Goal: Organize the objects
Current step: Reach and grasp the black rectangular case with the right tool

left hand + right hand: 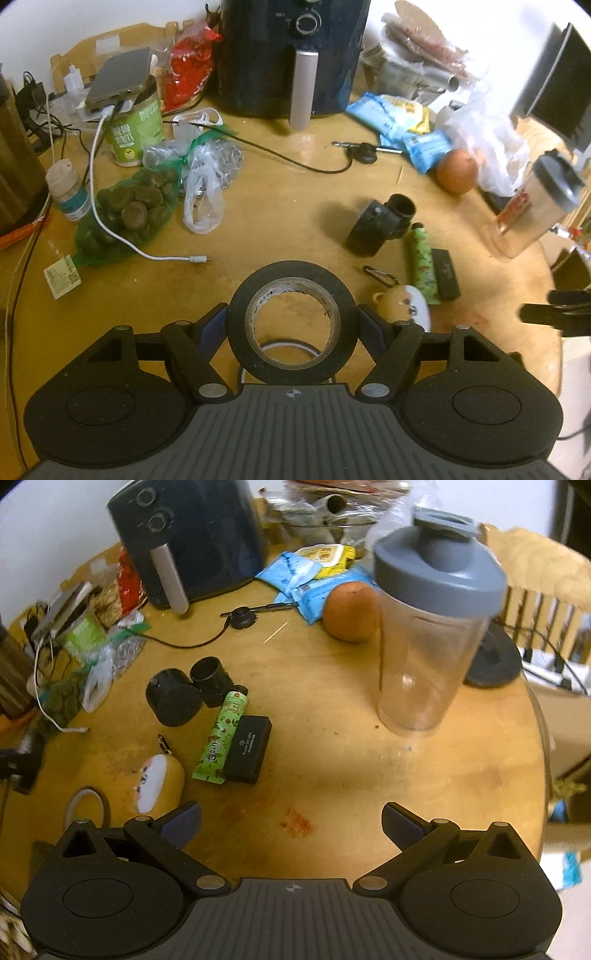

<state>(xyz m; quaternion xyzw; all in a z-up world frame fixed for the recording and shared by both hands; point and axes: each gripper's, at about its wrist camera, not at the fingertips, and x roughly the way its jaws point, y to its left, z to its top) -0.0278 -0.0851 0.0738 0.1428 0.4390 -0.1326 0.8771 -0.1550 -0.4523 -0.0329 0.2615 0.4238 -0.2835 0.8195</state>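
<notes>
A black tape roll (pixel 291 275) hangs a little above the wooden table (pixel 258 221), and my left gripper (pixel 292 325) is shut on its sides. A white ring (pixel 284 345) lies on the table below it, also seen as the white ring (pixel 85 805). My right gripper (pixel 291 818) stands open over bare wood with nothing between its fingers. Ahead of it are a yellow and white plush toy (pixel 159 782), a green tube (pixel 221 734), a black box (pixel 247 747), two black cylinders (pixel 173 698) and a clear shaker bottle (pixel 424 627) with a grey lid.
A dark air fryer (pixel 291 55) stands at the back. An orange (pixel 349 611), blue packets (pixel 291 568), a green net bag (pixel 129 210), a plastic bag (pixel 203 192), a green can (pixel 135 129) and cables (pixel 147 254) crowd the far half. The table edge (pixel 543 738) curves on the right.
</notes>
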